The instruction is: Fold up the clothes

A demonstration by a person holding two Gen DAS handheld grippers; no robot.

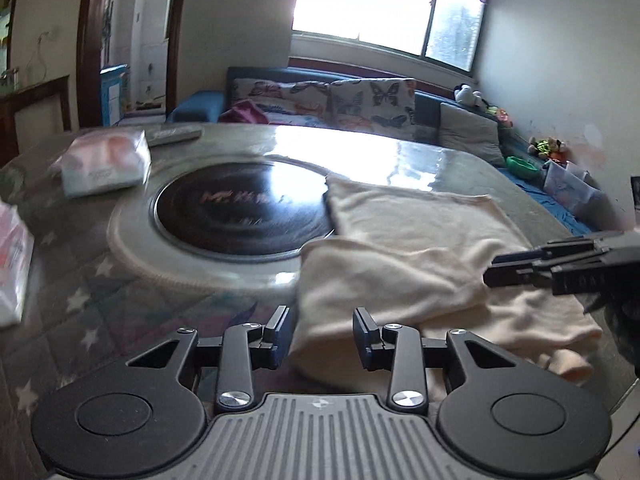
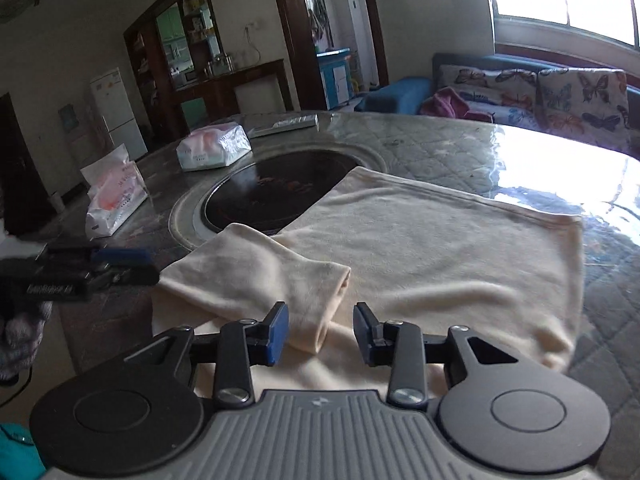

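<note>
Your left tongs (image 1: 320, 336) stand partly apart with nothing pinched between them; their pads press on nothing. Just beyond their tips, and a little to the right-hand pad's side, lies the cream garment (image 1: 420, 248), spread over the table (image 1: 120, 300). A folded-over sleeve (image 1: 380, 276) of it rests on top of the body of the cloth, its near edge running right up ahead of your left tongs.

Your right tongs (image 2: 320, 330) are likewise parted to a narrow-to-middling gap and hold nothing. The end of the folded sleeve (image 2: 320, 292) reaches into the space just ahead of them, nearer the left pad, but the pads do not clamp it. The rest of the garment stretches away in front and to the right of these tongs, lying flat apart from some soft wrinkles.

Beyond the cloth, ahead of both tongs, sits the dark round hob (image 1: 244, 208) set into the table, its near right edge covered by a corner of the garment. Farther off to the left of your left tongs lies a wrapped tissue pack (image 1: 104, 164), and another plastic pack (image 2: 116, 200) stands at the table's left edge. Past the table stands a sofa with butterfly cushions (image 1: 352, 100).
</note>
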